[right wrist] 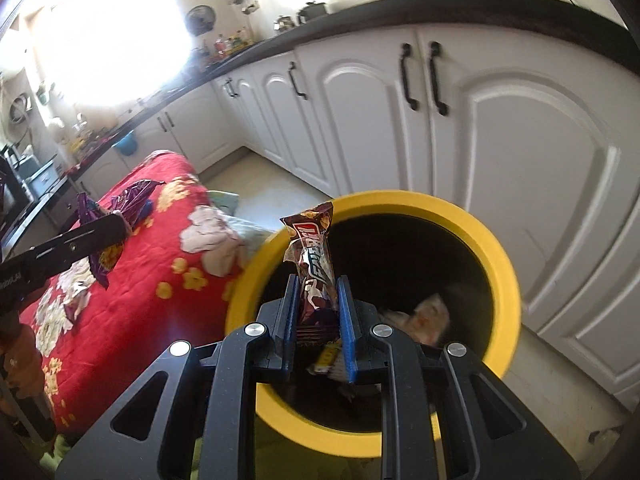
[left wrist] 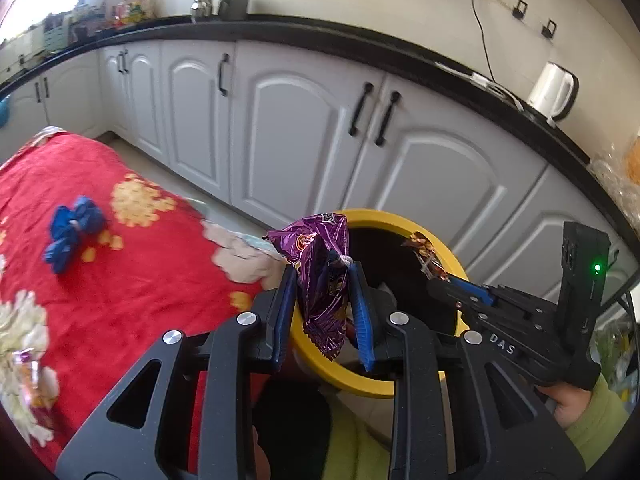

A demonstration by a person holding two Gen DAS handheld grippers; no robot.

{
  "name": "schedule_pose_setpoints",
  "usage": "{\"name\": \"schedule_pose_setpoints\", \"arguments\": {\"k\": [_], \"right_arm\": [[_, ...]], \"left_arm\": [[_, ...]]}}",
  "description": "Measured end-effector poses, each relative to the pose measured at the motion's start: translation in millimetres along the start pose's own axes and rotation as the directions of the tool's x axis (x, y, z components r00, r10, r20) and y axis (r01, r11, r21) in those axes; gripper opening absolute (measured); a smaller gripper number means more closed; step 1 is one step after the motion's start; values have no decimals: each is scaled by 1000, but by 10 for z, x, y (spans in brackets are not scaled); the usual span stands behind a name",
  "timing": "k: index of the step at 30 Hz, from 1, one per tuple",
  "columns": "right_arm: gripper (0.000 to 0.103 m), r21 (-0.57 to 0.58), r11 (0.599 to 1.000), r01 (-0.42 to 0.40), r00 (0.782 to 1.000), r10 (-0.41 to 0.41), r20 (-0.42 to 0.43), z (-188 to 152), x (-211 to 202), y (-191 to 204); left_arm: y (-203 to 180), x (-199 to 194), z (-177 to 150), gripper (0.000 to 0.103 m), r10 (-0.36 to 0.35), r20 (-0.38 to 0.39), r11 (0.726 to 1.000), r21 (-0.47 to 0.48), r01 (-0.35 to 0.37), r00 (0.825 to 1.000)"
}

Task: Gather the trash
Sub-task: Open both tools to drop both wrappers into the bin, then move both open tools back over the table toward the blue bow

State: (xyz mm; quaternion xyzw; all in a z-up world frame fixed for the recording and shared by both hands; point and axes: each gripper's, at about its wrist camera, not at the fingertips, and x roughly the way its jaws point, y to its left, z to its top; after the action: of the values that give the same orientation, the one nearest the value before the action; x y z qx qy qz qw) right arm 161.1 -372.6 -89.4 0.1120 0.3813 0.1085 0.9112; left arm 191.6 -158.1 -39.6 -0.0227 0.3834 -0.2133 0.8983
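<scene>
Now both tongs grip trash over the yellow bin [right wrist: 496, 264]: the right tongs [right wrist: 318, 300] pinch a brown wrapper [right wrist: 310, 256] upright above the mouth, nearer its middle, while the left tongs [left wrist: 322, 292] clamp a purple wrapper [left wrist: 322, 276] at the rim beside the red desk [left wrist: 120, 280].

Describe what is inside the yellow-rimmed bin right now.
In the right wrist view the yellow-rimmed bin holds a few crumpled light wrappers near the bottom. Its interior is dark, and the right gripper and its brown snack wrapper cover the near part.
</scene>
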Motion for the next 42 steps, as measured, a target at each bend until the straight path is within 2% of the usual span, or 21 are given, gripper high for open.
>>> {"name": "schedule_pose_setpoints", "arguments": {"k": [7,15,16,17,18,19,23,25,33,41,42], "right_arm": [[18,58,998,20,1000,-19,-13,-81,20,-283],[20,96,995,36,999,-34,-16,-149,32,-437],[21,100,994,42,999,-41,-17,-155,38,-454],[31,105,993,49,999,-48,-16,-162,37,-470],[36,116,992,58,998,-57,-13,-172,27,-489],[44,127,990,66,998,-66,-8,-181,8,-504],[52,132,988,80,996,-83,14,-161,-39,-514],[52,134,988,75,997,-78,19,-146,-51,-495],[61,71,997,31,997,-35,65,25,-150,-124],[64,-3,999,-44,994,44,98,253,-197,385],[64,-9,999,-54,994,54,99,283,-190,438]], "left_arm": [[-241,258,-50,20,-27,-56,999,32,29,998],[-360,464,-62,22,-41,-91,998,43,45,995],[-374,494,-58,24,-37,-94,998,50,41,995],[-366,519,-63,28,-21,-95,998,50,25,995],[-355,524,-71,47,-13,-94,999,44,17,995],[-310,538,-70,61,-6,-92,1000,28,8,996],[-155,458,-75,66,5,-80,1000,-12,-6,997],[-85,391,-70,74,11,-67,999,-30,-13,998],[278,-27,-57,74,90,17,993,-83,-88,996],[688,-497,-93,75,224,106,970,-123,-211,969],[738,-538,-95,85,229,107,968,-132,-215,967]]}}
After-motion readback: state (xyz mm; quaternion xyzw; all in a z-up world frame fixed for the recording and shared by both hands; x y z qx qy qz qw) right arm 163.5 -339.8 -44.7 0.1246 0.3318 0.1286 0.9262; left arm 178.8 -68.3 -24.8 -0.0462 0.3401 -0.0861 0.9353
